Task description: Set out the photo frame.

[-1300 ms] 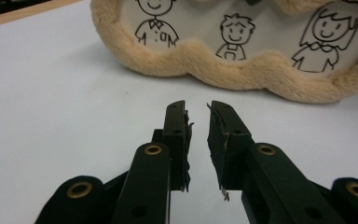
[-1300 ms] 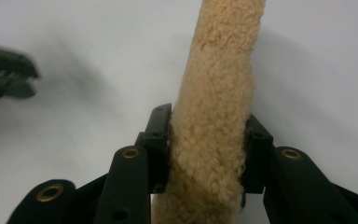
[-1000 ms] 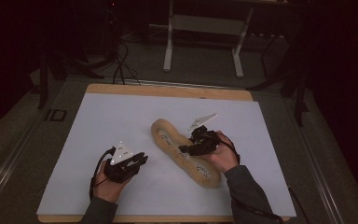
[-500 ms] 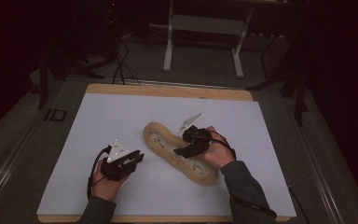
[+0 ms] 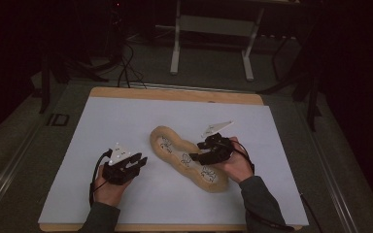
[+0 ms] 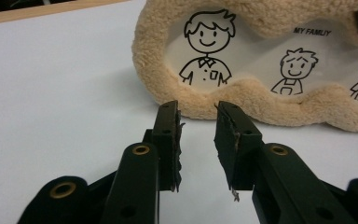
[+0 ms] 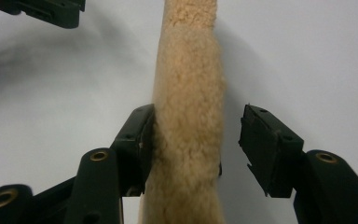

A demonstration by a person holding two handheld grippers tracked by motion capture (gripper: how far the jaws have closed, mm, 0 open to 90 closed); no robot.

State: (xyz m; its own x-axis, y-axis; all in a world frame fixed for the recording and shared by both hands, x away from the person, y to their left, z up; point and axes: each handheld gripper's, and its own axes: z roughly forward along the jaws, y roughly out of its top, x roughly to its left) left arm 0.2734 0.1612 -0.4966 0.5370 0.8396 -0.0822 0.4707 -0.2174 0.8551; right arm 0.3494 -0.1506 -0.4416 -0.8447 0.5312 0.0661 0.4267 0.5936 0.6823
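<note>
Plush photo frame (image 5: 188, 158): long axis runs diagonally, just right of L gripper (image 5: 135, 162), jaws parted, empty. R gripper (image 7: 196, 135) straddles its rim, jaws just opened, released.

High overhead forward view; two close finger-level views (shared plush frame (image 5: 187, 158)).

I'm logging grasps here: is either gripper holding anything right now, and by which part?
Nothing is held. The right gripper straddles the plush frame at its fuzzy rim, jaws just opened; the left gripper is empty.
</note>
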